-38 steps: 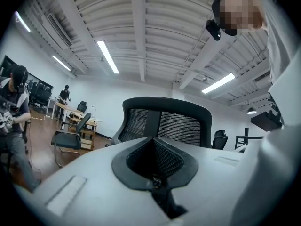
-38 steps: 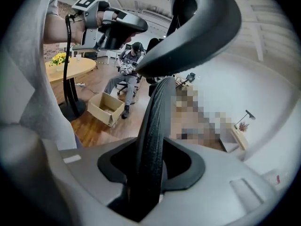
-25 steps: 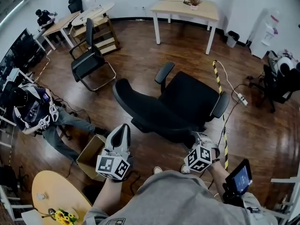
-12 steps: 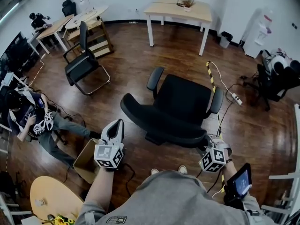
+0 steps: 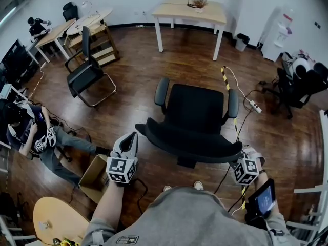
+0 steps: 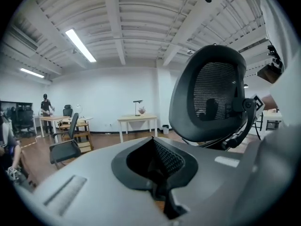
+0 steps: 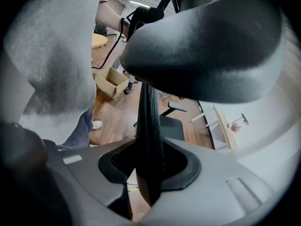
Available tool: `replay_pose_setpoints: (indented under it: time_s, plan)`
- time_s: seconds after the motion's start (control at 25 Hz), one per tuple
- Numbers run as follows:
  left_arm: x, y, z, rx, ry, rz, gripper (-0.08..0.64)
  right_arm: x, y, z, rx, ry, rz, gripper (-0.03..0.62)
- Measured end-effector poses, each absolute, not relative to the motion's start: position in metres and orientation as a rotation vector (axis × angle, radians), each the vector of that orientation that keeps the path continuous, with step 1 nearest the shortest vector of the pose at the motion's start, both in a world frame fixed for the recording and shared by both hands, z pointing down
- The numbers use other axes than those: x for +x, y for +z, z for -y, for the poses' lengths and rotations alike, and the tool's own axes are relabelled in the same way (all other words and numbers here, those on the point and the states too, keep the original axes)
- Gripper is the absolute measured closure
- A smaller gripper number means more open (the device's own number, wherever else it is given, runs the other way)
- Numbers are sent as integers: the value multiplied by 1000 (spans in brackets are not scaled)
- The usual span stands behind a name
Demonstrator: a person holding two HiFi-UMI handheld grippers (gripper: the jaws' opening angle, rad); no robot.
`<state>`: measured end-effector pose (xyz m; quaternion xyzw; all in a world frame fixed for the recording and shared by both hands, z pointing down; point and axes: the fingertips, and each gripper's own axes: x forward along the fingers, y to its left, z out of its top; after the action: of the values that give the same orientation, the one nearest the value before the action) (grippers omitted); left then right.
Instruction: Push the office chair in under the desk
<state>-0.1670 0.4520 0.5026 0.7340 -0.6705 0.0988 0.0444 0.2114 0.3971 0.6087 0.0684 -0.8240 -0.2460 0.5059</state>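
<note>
**Head view.** The office chair (image 5: 197,111) stands mid-room on the wooden floor (image 5: 154,70). Its seat faces the counter (image 5: 189,12) at the far wall, well apart from it, and its backrest is on the side nearest the person. The left gripper (image 5: 130,138) is near the backrest's left end. The right gripper (image 5: 245,154) is at the backrest's right end.

**Left gripper view.** The jaws are clenched together with nothing between them. The chair's mesh backrest rises to the right, apart from the jaws. The counter shows in the distance against the white wall.

**Right gripper view.** The jaws are grasping the office chair by the black rim of its backrest, which runs upright between the pads. A cardboard box (image 7: 112,83) lies on the floor beyond, and the chair's seat and one armrest show below the rim.
</note>
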Motion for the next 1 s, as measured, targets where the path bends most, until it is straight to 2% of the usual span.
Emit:
replay_pose_setpoints:
  time_s: [0.16,0.28,0.32,0.36,0.64,0.84,1.0]
  plan:
    - [-154,508,-447,2362,518,1979,558,213,608,-395,150,-596,1991,463]
    - [-147,517,-447,2516,858,1835,558,212,606,-395,142,-598,1995,463]
    - [-147,521,-446,2553,984,1768,479,212,606,-395,141,-599,1996,463]
    - [-148,525,-445,2584,1094,1704,439,213,606,-395,139,-599,1997,463]
    - [-136,558,-432,2711,1812,1144,360,218,608,-394,122,-596,1991,463]
    - [-118,593,-426,2716,2103,867,359,218,610,-395,106,-593,1986,462]
    - [-105,606,-417,2721,2181,780,386,218,611,-394,85,-588,1981,462]
